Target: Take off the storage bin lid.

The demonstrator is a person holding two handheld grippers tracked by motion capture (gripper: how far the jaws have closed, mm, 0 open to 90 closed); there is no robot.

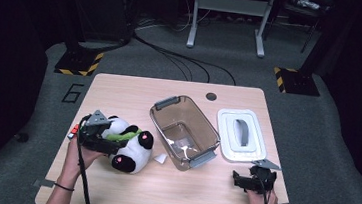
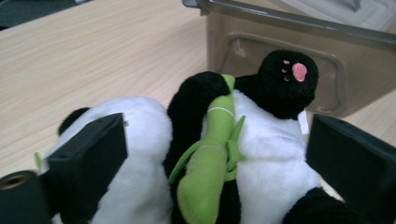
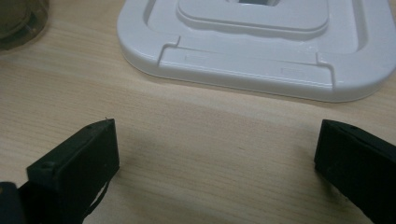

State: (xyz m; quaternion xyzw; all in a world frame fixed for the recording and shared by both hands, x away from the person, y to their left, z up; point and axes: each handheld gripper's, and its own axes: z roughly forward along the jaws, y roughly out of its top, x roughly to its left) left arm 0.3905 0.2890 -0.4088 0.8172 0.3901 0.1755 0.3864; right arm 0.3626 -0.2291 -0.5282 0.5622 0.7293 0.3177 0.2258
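Beside the brown bin (image 1: 184,131), a small red object (image 1: 73,132) at the bench (image 1: 135,90) edge is too tiny to identify, and dark surroundings hide most of the room beyond grey carpet. Left of the bin, the panda toy (image 1: 129,150) lies between the wide-spread left tongs (image 1: 114,148); whether the pads press it is unclear. Right of the bin, near the white lid (image 1: 241,135), the right tongs (image 1: 236,179) gape empty.

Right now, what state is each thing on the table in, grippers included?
Panda plush: lying on the table, between the left gripper's jaws.
Left gripper: jaws wide around the plush; grip unclear.
Clear bin: upright, uncovered.
White lid: off, flat beside the bin.
Right gripper: open, empty, over bare table.
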